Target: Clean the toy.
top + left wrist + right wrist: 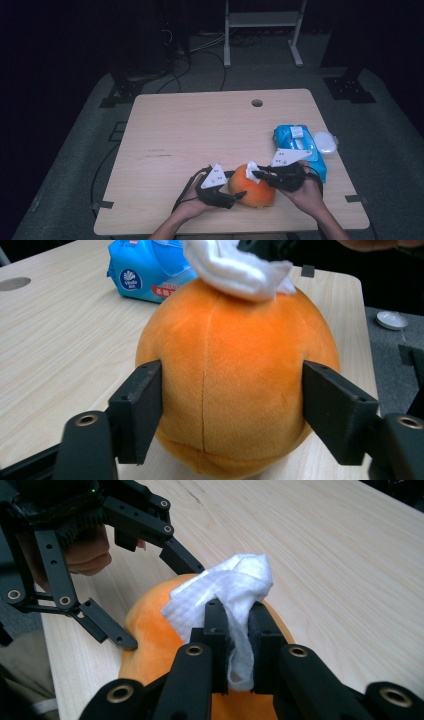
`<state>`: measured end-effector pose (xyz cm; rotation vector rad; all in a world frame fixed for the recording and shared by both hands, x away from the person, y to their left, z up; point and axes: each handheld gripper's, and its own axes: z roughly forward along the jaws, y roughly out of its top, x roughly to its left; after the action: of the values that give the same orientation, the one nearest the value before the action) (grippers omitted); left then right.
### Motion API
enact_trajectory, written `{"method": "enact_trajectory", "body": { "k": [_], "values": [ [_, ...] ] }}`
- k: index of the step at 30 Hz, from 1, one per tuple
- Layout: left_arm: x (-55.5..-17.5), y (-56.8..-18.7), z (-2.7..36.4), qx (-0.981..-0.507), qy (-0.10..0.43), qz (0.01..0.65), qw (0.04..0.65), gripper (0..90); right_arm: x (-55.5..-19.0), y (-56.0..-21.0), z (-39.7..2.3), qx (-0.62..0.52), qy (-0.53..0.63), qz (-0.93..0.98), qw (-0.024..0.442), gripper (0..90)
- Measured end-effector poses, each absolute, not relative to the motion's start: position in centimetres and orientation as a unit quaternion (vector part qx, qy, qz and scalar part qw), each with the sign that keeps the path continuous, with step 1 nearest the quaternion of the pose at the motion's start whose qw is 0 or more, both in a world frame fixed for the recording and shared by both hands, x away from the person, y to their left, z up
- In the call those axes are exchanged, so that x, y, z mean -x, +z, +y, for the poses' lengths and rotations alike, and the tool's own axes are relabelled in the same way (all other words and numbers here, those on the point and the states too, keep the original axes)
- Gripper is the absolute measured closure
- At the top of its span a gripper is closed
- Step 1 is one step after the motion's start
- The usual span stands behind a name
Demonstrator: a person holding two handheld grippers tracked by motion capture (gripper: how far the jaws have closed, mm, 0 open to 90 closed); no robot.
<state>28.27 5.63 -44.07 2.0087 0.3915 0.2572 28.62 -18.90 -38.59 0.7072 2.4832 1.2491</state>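
An orange plush ball (247,192) sits near the table's front edge. My left gripper (236,186) grips it from the left, and in the left gripper view its two black jaws press on the ball's (235,375) sides at mid-height. A crumpled white wipe (225,590) lies on top of the ball (155,630), pinched between the jaws of my right gripper (239,617), which comes in from the right (256,174). The wipe (240,270) touches the ball's crown. The left gripper (160,604) also appears in the right gripper view, straddling the ball.
A blue pack of wipes (299,145) lies on the wooden table (190,130) just behind the right hand. A white round disc (325,142) sits by the table's right edge. A cable hole (257,103) is at the back. A white frame (262,20) stands beyond the table.
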Motion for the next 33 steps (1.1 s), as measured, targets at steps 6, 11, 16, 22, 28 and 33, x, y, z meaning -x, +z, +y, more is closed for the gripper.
{"method": "enact_trajectory", "body": {
  "k": [6,11,16,22,28,33],
  "values": [
    [-27.6,-43.8,5.0,-0.839,0.119,0.152,0.508,28.4,-27.6,-38.6,-15.9,-0.208,0.426,0.871,0.129,80.9],
    [-28.1,-44.1,5.6,-0.841,0.115,0.152,0.506,30.0,-27.8,-38.4,-16.4,-0.208,0.425,0.87,0.135,80.9],
    [-28.8,-44.5,6.7,-0.841,0.109,0.165,0.503,30.8,-28.9,-38.7,-19.7,-0.254,0.431,0.855,0.136,80.8],
    [-28.9,-43.9,6.4,-0.828,0.088,0.166,0.528,17.5,-28.9,-39.4,-19.1,-0.25,0.438,0.855,0.123,80.8],
    [-28.8,-44.4,6.3,-0.837,0.1,0.155,0.516,24.0,-28.3,-39.5,-17.4,-0.22,0.425,0.869,0.129,80.6],
    [-28.9,-44.3,6.5,-0.838,0.099,0.176,0.507,29.4,-28.5,-39.5,-18.5,-0.229,0.415,0.87,0.137,80.5]
  ]
}}
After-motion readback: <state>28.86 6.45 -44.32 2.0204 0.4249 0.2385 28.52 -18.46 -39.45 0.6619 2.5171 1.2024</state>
